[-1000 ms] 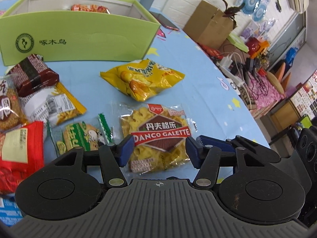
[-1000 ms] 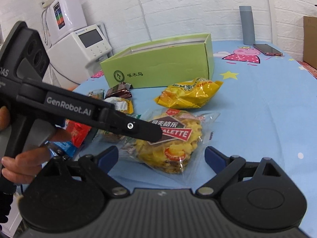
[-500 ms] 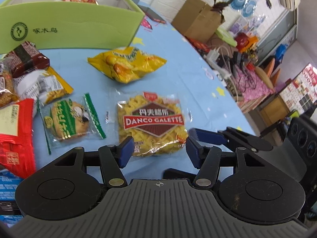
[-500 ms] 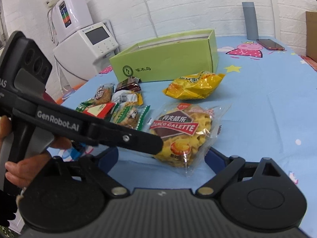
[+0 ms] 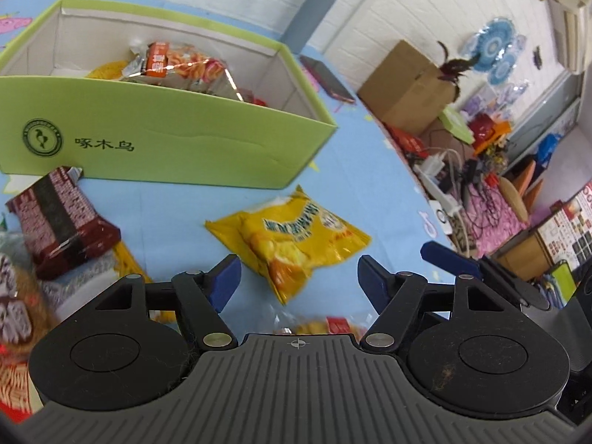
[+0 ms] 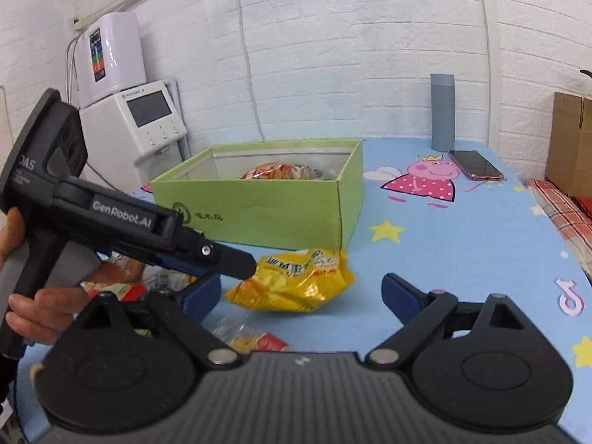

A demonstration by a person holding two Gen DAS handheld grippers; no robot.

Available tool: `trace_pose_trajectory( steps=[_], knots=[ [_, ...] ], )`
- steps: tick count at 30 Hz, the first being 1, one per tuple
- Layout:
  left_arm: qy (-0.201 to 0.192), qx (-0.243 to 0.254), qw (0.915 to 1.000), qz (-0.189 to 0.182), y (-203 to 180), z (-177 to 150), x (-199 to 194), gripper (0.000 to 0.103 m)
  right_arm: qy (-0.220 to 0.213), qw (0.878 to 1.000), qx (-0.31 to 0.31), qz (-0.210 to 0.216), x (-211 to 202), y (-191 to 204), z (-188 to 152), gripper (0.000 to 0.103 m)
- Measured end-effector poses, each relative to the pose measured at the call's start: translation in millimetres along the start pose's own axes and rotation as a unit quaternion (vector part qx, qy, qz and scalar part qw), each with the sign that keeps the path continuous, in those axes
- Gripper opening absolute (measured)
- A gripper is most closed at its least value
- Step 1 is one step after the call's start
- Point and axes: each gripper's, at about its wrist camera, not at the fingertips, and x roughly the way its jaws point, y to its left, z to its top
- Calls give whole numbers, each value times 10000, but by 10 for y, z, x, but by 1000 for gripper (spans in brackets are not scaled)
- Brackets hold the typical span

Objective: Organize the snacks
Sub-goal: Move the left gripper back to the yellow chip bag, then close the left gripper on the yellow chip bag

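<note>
Hovering over the blue cartoon-print tablecloth (image 5: 370,155), my left gripper (image 5: 299,281) pointed down at a yellow snack bag (image 5: 296,236) that lay flat just in front of the green cardboard box (image 5: 166,140). Its blue-padded jaws were opening; the bag lay beyond and between the pads, which did not press on it, and nothing was gripped. My right gripper (image 6: 301,296) stood wide apart, likewise empty, with the same yellow bag (image 6: 296,281) framed between its fingers on the cloth. In the right wrist view my left hand (image 6: 40,310) was wrapped round the grey handle of the left tool, whose black finger reached across to just above the near end of the bag.

The box (image 6: 266,207) was open at the top and held an orange-and-red packet (image 5: 177,63) among other wrappers. To the left of the yellow bag, near the box's front wall, lay a dark red packet (image 5: 59,222), tilted over further snacks that were blurred at the frame edge. Under the left gripper's body the top of a clear biscuit bag with a red label (image 5: 318,327) showed, close to the yellow bag. Behind the box stood a grey flask (image 6: 442,111), upright, with a phone in a pink case (image 6: 475,164) lying beside it on the cloth. A white appliance with a screen (image 6: 144,129) stood by the brick wall, off the table.
</note>
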Motion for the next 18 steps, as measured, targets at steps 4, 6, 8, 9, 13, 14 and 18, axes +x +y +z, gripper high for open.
trace_pose_trajectory(
  steps=[4, 6, 8, 9, 13, 14, 18],
  knots=[
    [139, -286, 9993, 171, 129, 129, 244, 52, 321, 9994, -130, -9, 440, -78, 53, 93],
    [238, -418, 9988, 70, 188, 150, 315, 49, 423, 9989, -208, 27, 587, -86, 39, 91],
    [311, -477, 9984, 8, 218, 140, 372, 43, 516, 9984, -198, 90, 683, -94, 18, 81],
    [338, -455, 9984, -9, 218, 136, 398, 38, 518, 9983, -196, 173, 704, -90, 10, 80],
    [334, -281, 9990, 109, 204, 112, 409, 24, 551, 9971, -326, 401, 735, -1, -24, 79],
    [342, -263, 9990, 134, 199, 99, 390, 24, 572, 9968, -317, 450, 738, 20, -40, 79],
    [275, -142, 9992, 246, 227, 69, 296, 26, 587, 9954, -175, 739, 754, 17, -65, 81]
  ],
)
